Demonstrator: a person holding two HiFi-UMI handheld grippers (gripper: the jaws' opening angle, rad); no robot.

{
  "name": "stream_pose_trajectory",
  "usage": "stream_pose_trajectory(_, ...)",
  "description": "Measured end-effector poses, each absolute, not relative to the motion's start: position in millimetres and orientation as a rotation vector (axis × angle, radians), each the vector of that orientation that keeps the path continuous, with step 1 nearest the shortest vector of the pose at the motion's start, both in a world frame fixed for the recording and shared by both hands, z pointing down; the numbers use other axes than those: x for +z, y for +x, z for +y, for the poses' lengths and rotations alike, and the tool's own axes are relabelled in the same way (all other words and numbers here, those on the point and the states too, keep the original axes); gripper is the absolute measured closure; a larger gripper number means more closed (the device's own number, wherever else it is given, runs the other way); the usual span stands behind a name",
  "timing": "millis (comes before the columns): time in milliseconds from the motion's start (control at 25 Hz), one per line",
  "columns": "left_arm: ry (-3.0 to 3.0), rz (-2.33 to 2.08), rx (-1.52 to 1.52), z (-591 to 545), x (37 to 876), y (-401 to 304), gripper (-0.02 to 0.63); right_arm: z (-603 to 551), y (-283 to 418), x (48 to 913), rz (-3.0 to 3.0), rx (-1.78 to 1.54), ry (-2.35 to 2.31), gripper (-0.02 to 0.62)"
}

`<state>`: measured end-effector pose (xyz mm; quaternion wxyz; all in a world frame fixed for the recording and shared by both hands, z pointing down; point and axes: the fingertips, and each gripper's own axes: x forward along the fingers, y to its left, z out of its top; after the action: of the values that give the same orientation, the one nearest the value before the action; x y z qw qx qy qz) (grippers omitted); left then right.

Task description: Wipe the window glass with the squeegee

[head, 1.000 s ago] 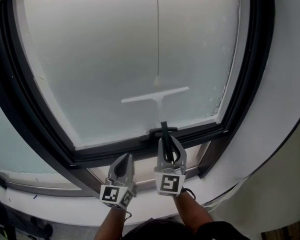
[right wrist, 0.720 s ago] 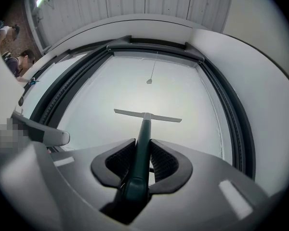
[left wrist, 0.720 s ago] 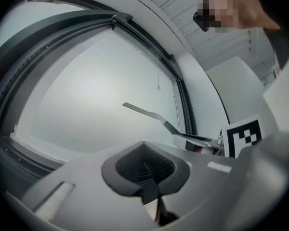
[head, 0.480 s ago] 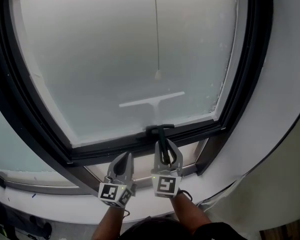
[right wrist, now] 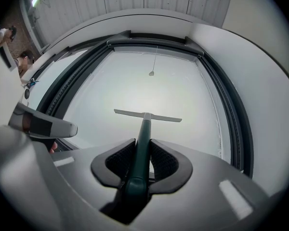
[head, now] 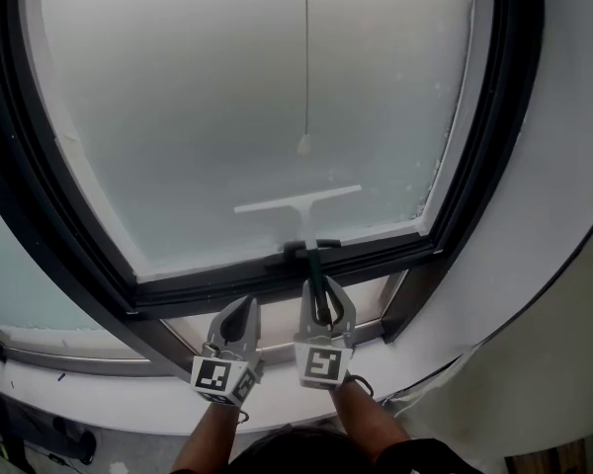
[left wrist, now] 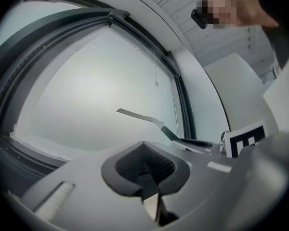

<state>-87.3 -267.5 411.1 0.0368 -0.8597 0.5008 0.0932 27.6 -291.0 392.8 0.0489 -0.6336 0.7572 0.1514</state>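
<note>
Green-handled squeegee (head: 298, 201) clamped in the right gripper (head: 325, 286) points up-frame, blade crosswise on the window glass (head: 208, 107) at centre; left gripper (head: 241, 312) shut, empty, alongside.

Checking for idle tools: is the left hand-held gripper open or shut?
Shut. In the left gripper view, the left hand-held gripper has its jaws meeting, with nothing between them.
</note>
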Motion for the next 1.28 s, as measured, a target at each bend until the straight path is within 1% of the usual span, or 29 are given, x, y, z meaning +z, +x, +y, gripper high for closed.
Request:
stream_pose_trajectory(160,-2.647,1.536,0.327,-266,408,-82,0.606,-291,29,398,2.31,0.472,-1.938,0.499)
stream_pose_trajectory(400,-2.648,1.56,0.276,-266,422,-88,0.606,-288,29,410,2.333,0.443,-1.956,0.499)
stream_pose_trajectory(760,-2.645,1.576,0.355,-265,415,-82,0.606,-287,32,417,2.354,0.444,-1.97,0.499)
stream_pose_trajectory(1280,-2.663,1.61,0.322,-264,433,-78,0.606,-284,36,433,2.381,0.412,-1.997,0.497)
